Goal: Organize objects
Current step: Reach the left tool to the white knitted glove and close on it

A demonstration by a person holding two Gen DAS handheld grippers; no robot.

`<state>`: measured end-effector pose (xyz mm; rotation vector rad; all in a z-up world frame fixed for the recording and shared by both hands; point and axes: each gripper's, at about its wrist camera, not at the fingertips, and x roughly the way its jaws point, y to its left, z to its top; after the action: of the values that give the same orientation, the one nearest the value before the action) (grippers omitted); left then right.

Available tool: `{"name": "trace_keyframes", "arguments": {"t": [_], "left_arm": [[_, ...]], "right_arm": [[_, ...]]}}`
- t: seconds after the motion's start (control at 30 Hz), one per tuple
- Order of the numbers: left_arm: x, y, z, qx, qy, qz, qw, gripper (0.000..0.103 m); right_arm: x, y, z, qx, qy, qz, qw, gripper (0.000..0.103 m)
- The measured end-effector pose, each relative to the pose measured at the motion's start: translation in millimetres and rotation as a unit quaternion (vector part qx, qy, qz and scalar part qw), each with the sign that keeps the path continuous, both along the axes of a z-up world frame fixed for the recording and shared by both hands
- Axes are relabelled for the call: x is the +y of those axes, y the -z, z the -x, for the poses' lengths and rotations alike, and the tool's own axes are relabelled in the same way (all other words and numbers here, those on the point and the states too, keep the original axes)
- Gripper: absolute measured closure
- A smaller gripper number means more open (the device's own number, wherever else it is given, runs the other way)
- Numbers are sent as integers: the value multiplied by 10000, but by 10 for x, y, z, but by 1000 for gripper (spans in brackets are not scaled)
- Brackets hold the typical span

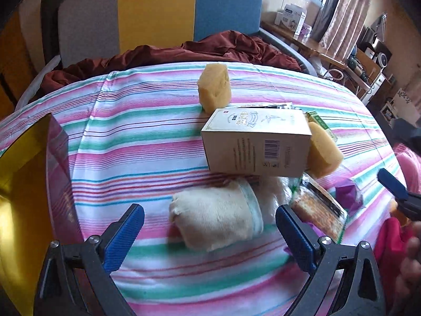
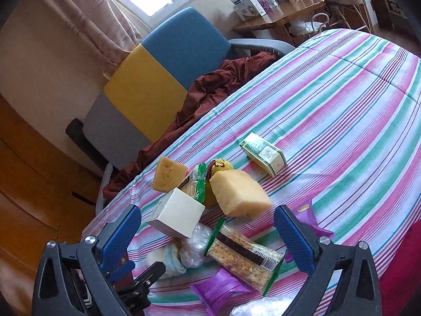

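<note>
Both hand-held grippers (image 1: 210, 233) (image 2: 208, 238) tilted down, wide open — over bed clutter

The print on the cream carton (image 1: 256, 142) is too small to read. A snack packet (image 1: 319, 206) lies partly behind the left gripper's right finger (image 1: 296, 237). In the right wrist view, a clear plastic bag (image 2: 259, 308) is cut off by the bottom edge, and the yellow toy (image 2: 222, 167) is half hidden behind a sponge (image 2: 240, 193).
</note>
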<state>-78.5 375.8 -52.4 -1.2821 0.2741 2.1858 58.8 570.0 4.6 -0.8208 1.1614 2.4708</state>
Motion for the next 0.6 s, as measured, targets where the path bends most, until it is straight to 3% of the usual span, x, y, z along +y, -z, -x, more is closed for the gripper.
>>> {"name": "trace_keyframes", "arguments": {"t": [0.13, 0.27, 0.3, 0.6], "left_arm": [[44, 197, 184, -227, -183, 29, 9996, 10], [-20, 281, 165, -328, -161, -269, 9990, 21], [-37, 273, 126, -325, -14, -416, 9986, 33], [-192, 302, -115, 169, 302, -527, 9980, 33]], "right_arm": [[-9, 7, -2, -14, -10, 16, 10000, 0], [-32, 14, 29, -85, -8, -37, 10000, 0], [-34, 17, 36, -111, -14, -52, 9999, 0], [-3, 117, 80, -397, -27, 103, 9992, 2]]}}
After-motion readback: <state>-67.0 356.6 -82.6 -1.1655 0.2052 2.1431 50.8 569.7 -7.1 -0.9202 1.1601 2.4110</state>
